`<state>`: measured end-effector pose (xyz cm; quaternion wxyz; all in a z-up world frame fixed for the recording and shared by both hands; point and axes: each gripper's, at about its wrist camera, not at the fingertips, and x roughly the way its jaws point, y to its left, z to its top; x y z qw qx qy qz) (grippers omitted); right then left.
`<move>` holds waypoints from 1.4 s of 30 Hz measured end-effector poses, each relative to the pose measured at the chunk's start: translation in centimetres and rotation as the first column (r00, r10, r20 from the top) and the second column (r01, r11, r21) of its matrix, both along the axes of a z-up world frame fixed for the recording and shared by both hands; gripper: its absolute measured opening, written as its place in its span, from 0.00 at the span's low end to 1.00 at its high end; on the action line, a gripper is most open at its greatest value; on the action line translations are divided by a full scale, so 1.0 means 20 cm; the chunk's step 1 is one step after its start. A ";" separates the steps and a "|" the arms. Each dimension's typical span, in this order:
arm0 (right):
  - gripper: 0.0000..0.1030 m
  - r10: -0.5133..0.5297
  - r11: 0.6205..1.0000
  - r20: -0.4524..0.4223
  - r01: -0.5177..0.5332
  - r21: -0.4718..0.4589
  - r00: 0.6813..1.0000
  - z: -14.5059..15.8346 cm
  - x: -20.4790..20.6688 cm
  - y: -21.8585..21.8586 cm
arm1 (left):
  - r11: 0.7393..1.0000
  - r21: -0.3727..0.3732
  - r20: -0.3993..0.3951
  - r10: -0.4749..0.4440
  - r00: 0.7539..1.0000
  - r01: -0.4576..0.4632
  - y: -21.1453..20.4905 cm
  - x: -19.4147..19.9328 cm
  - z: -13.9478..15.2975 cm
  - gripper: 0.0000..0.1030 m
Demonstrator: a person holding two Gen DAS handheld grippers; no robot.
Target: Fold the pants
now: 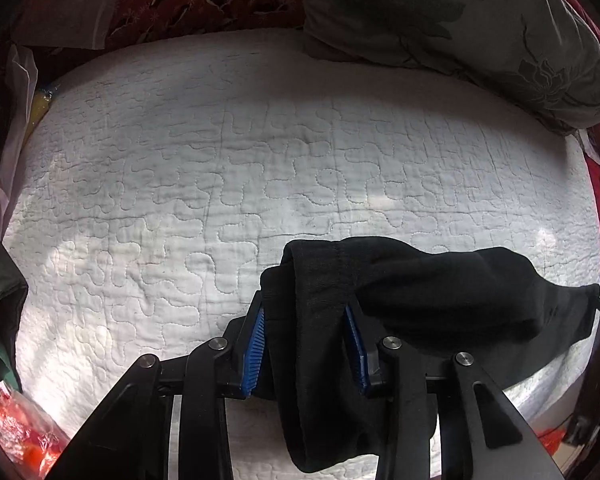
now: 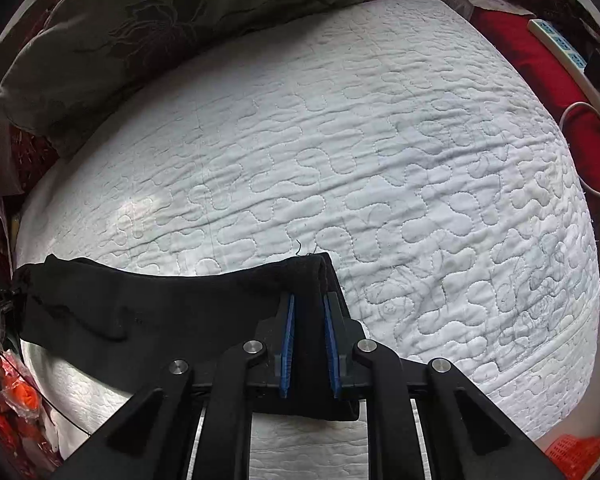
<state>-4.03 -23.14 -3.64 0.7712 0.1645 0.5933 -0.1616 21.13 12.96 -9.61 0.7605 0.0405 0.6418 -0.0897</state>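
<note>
While over quilt (image 1: 260,160), both hand-held grippers (image 1: 305,312) (image 2: 309,312) clamp black pants (image 1: 420,288).

Both views are sharp at the centre, with strong fisheye bending and dark vignetted corners. Soft daylight falls unevenly on the white quilt (image 1: 260,168), leaving pale bright patches near its lower left and right edges. The black pants (image 1: 420,292) read as nearly detailless shadow. The pillow (image 2: 140,32) above the quilt is dim.
</note>
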 end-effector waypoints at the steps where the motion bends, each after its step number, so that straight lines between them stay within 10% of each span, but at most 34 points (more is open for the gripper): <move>1: 0.14 -0.002 1.000 -0.018 0.002 -0.005 1.000 -0.03 0.02 0.00 | 0.998 0.059 -0.016 -0.023 1.000 0.024 0.00 0.00 -0.05 0.36; 4: 0.15 0.004 0.999 -0.106 -0.008 -0.035 0.994 -0.15 0.05 0.02 | 0.994 0.105 -0.083 -0.033 0.996 0.041 -0.02 0.00 -0.18 0.38; 15: 0.37 0.067 0.992 -0.009 -0.068 -0.106 0.998 0.14 0.09 0.32 | 0.952 -0.231 -0.114 0.180 0.977 -0.202 0.32 -0.28 0.13 0.77; 21: 0.38 0.095 0.995 -0.026 -0.095 0.002 0.995 0.01 0.02 0.36 | 0.879 -0.337 -0.232 0.269 0.935 -0.337 0.28 -0.42 -0.07 0.77; 27: 0.38 -0.022 0.999 -0.051 0.021 -0.024 0.998 -0.02 -0.11 0.23 | 0.748 -0.442 -0.287 0.406 0.868 -0.496 0.41 -0.36 -0.15 0.75; 34: 0.47 -0.233 0.972 -0.113 0.229 -0.050 0.966 -0.10 -0.29 -0.03 | 0.776 -0.408 -0.268 0.403 0.875 -0.481 0.43 -0.26 -0.17 0.75; 38: 0.45 -0.218 0.975 -0.091 0.221 0.023 0.972 -0.18 -0.27 -0.02 | 0.801 -0.339 -0.244 0.431 0.869 -0.493 0.41 -0.24 -0.18 0.44; 40: 0.23 -0.175 0.984 -0.106 0.177 0.005 0.979 -0.21 -0.23 0.01 | 0.785 -0.356 -0.271 0.433 0.860 -0.507 0.42 -0.24 -0.19 0.22; 42: 0.17 -0.156 0.987 -0.091 0.159 0.030 0.984 -0.17 -0.24 0.03 | 0.814 -0.336 -0.242 0.412 0.879 -0.474 0.45 -0.24 -0.16 0.21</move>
